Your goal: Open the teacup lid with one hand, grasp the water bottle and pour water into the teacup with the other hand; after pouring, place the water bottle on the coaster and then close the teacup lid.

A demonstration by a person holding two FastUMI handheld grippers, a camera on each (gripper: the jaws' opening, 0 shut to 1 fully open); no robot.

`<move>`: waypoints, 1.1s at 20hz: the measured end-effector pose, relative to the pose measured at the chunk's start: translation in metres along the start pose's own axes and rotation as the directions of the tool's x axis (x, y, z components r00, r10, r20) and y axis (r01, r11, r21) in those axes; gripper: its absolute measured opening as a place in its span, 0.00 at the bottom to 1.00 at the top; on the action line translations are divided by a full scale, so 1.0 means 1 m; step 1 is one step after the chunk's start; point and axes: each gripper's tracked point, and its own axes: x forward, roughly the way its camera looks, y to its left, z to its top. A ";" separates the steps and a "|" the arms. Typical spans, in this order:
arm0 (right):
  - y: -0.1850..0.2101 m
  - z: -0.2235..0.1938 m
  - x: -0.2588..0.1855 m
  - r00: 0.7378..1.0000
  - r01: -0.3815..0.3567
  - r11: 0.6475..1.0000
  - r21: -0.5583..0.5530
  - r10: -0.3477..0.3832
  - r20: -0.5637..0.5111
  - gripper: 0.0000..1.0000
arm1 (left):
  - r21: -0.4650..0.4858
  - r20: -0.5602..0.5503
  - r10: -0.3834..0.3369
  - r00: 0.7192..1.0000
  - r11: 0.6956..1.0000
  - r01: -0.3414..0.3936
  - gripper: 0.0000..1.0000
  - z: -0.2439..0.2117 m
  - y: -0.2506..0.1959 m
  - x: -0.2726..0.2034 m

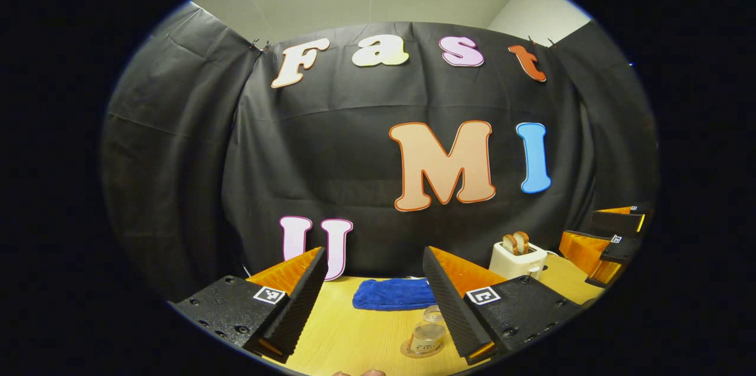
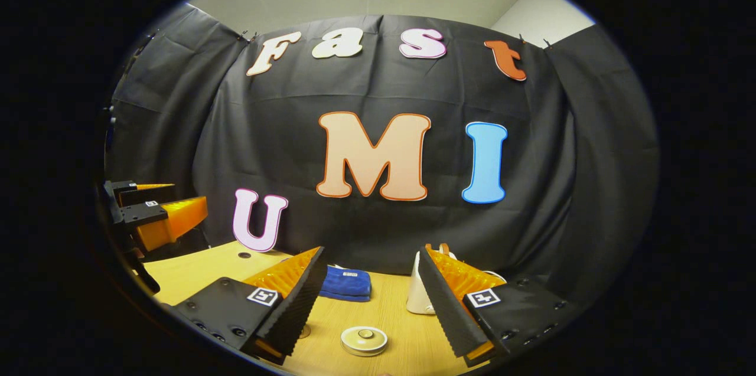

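Note:
In the left gripper view, a small clear water bottle (image 1: 426, 337) with a pale label stands on the wooden table (image 1: 354, 334), low between my fingers and close to the right one. My left gripper (image 1: 375, 252) is open, above it and holding nothing. In the right gripper view, a round cream teacup lid (image 2: 364, 340) with a small knob sits on the table (image 2: 401, 346), below my right gripper (image 2: 372, 251), whose fingers are spread with nothing between them. The cup under the lid is hard to make out. A small round thing (image 2: 303, 332) peeks out beside the left finger.
A folded blue towel (image 1: 394, 293) (image 2: 345, 283) lies at the back of the table. A white toaster (image 1: 518, 258) (image 2: 420, 299) with toast stands at the back right. The other gripper shows at the right edge (image 1: 614, 240) and at the left edge (image 2: 155, 211).

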 end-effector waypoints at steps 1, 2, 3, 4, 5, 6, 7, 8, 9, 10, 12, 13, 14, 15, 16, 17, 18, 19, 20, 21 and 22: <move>-0.001 -0.002 0.000 1.000 0.000 1.000 0.002 0.000 -0.003 0.96 | 0.002 0.001 0.001 1.000 1.000 -0.001 0.94 0.000 0.000 -0.001; -0.001 -0.003 0.001 1.000 0.001 1.000 0.004 -0.001 -0.007 0.97 | 0.004 0.003 0.001 1.000 1.000 -0.001 0.95 0.001 0.000 -0.001; -0.003 -0.006 0.002 1.000 0.004 1.000 0.006 -0.004 -0.013 0.98 | 0.005 0.005 0.002 1.000 1.000 -0.002 0.95 0.002 0.000 -0.003; -0.005 -0.009 0.003 1.000 0.004 1.000 0.005 -0.004 -0.020 0.99 | 0.008 0.007 0.002 1.000 1.000 -0.002 0.95 0.002 0.001 -0.003; -0.006 -0.013 0.006 1.000 0.004 1.000 0.004 -0.004 -0.026 1.00 | 0.011 0.008 0.005 1.000 1.000 -0.005 0.94 0.003 0.000 -0.003; -0.006 -0.017 0.008 0.999 -0.001 1.000 0.004 0.001 -0.035 0.99 | 0.012 0.010 0.005 1.000 1.000 -0.005 0.94 0.003 0.000 -0.004; -0.007 -0.023 0.011 0.999 -0.006 1.000 0.004 0.006 -0.048 0.99 | 0.013 0.009 0.008 1.000 1.000 -0.009 0.94 0.004 0.001 -0.004; -0.007 -0.028 0.013 0.998 -0.015 1.000 0.011 0.015 -0.056 0.99 | 0.018 0.008 0.014 1.000 1.000 -0.014 0.94 0.004 0.003 -0.005; -0.008 -0.033 0.015 0.998 -0.021 1.000 0.020 0.022 -0.063 0.95 | 0.022 0.010 0.017 1.000 1.000 -0.018 0.95 0.006 0.005 -0.006; -0.009 -0.040 0.019 0.997 -0.023 0.999 0.029 0.025 -0.073 0.98 | 0.024 0.014 0.020 1.000 0.999 -0.021 0.95 0.007 0.006 -0.007; -0.013 -0.061 0.025 0.994 -0.021 0.999 0.042 0.026 -0.109 0.99 | 0.030 0.020 0.031 0.999 0.999 -0.031 0.94 0.009 0.009 -0.011; -0.013 -0.074 0.028 0.990 -0.024 0.999 0.045 0.030 -0.135 0.99 | 0.032 0.020 0.038 0.999 0.999 -0.039 0.95 0.010 0.012 -0.012; -0.013 -0.088 0.030 0.986 -0.032 0.998 0.046 0.039 -0.162 0.99 | 0.035 0.019 0.047 0.999 0.998 -0.048 0.95 0.010 0.015 -0.014; -0.013 -0.100 0.032 0.982 -0.039 0.998 0.046 0.047 -0.184 0.99 | 0.038 0.017 0.059 0.998 0.998 -0.059 0.96 0.010 0.019 -0.017; -0.014 -0.112 0.035 0.977 -0.042 0.998 0.040 0.050 -0.209 1.00 | 0.041 0.017 0.066 0.998 0.997 -0.067 0.97 0.010 0.022 -0.019; -0.015 -0.125 0.038 0.971 -0.044 0.998 0.033 0.051 -0.234 0.99 | 0.042 0.016 0.075 0.997 0.996 -0.075 0.96 0.011 0.025 -0.021; -0.014 -0.136 0.040 0.965 -0.049 0.998 0.028 0.055 -0.257 1.00 | 0.045 0.012 0.083 0.996 0.995 -0.083 0.96 0.010 0.027 -0.023; -0.012 -0.147 0.041 0.959 -0.056 0.998 0.022 0.060 -0.277 0.99 | 0.048 0.008 0.091 0.996 0.995 -0.091 0.96 0.009 0.028 -0.024; -0.011 -0.157 0.043 0.952 -0.062 0.998 0.016 0.064 -0.299 0.94 | 0.050 0.004 0.098 0.995 0.994 -0.098 0.96 0.007 0.031 -0.026; -0.009 -0.166 0.044 0.946 -0.072 0.997 0.012 0.072 -0.315 0.94 | 0.055 0.000 0.107 0.994 0.993 -0.107 0.96 0.007 0.033 -0.028; -0.006 -0.174 0.046 0.941 -0.083 0.997 0.007 0.080 -0.328 0.99 | 0.062 -0.006 0.115 0.993 0.992 -0.114 0.97 0.005 0.035 -0.029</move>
